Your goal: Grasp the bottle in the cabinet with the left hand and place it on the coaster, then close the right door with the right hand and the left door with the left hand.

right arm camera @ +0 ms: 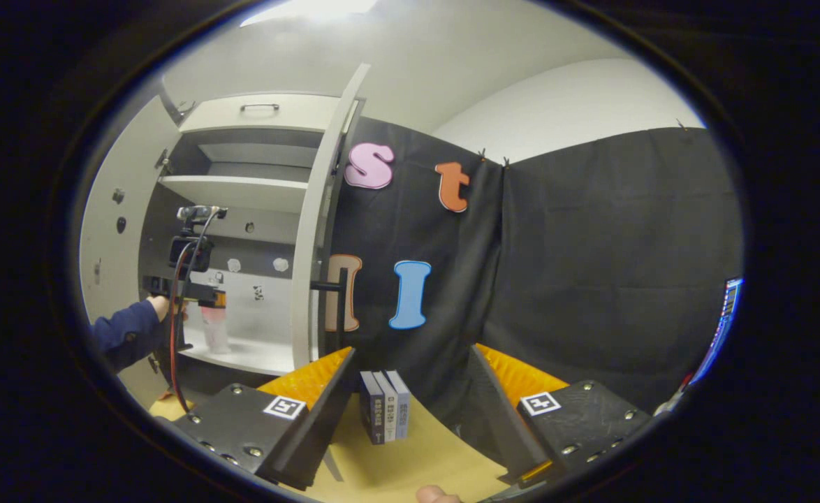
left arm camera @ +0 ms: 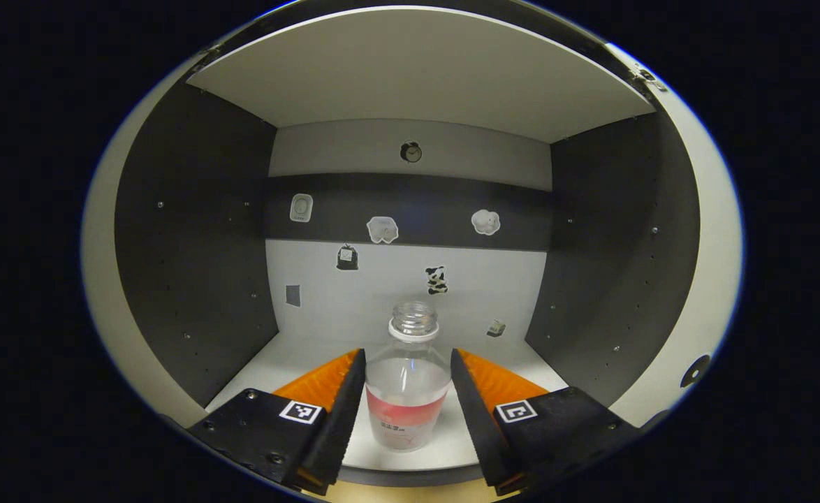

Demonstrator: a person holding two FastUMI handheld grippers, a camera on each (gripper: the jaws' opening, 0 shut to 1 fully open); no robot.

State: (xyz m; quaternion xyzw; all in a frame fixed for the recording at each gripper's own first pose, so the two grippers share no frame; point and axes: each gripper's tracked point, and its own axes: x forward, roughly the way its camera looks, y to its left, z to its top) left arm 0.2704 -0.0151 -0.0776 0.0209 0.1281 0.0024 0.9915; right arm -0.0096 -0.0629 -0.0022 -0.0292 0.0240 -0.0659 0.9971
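Bottle stands upright on the cabinet floor, long axis vertical, its uncapped mouth pointing up, near the front edge. Reaching level into the cabinet, the left tool has a finger on each side of the bottle; the fingers look close to its sides, though contact is hard to judge. In the right gripper view a sleeved hand holds that tool at the bottle inside the open cabinet. The right tool hovers wide open and empty above the counter, pointing toward three upright books.
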